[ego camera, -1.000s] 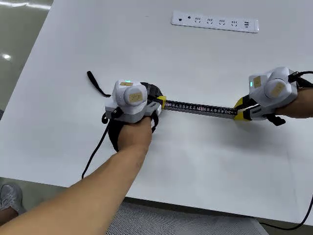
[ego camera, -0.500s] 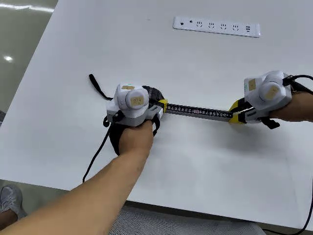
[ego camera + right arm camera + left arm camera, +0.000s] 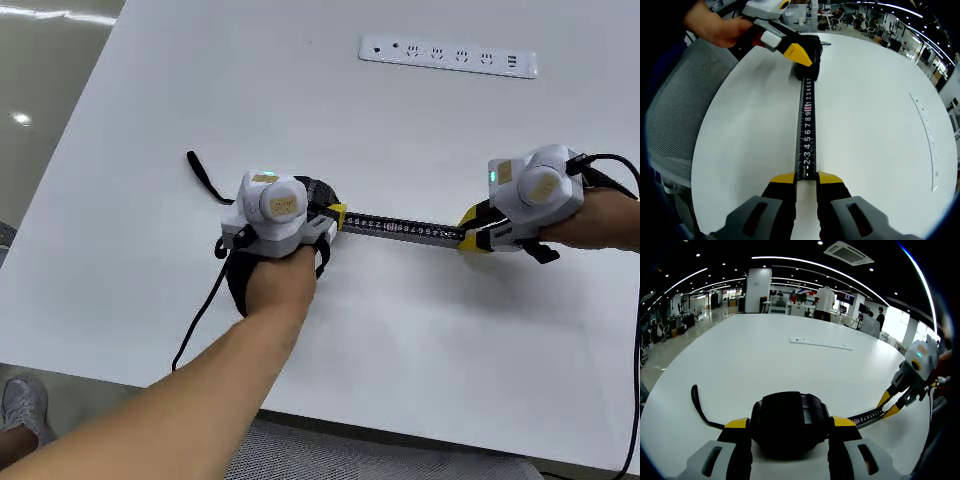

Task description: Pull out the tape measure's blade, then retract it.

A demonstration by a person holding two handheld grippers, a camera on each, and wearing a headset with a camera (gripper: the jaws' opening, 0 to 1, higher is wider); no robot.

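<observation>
The black tape measure case (image 3: 316,191) lies on the white table (image 3: 400,330), and my left gripper (image 3: 322,215) is shut on it. In the left gripper view the yellow-tipped jaws press on both sides of the case (image 3: 790,415). The dark numbered blade (image 3: 400,227) runs out to the right, flat over the table. My right gripper (image 3: 468,232) is shut on the blade's end. In the right gripper view the blade (image 3: 807,120) stretches from the right gripper (image 3: 806,178) back to the case (image 3: 810,62) and the left gripper (image 3: 790,50).
A white power strip (image 3: 448,57) lies at the far side of the table. The case's black wrist strap (image 3: 204,173) trails to the left. A black cable (image 3: 198,315) hangs over the near table edge. A mesh chair (image 3: 685,100) stands beside the table.
My right gripper has moved left toward the case with the blade's end, and the exposed blade is shorter. The left gripper holds the case in place.
</observation>
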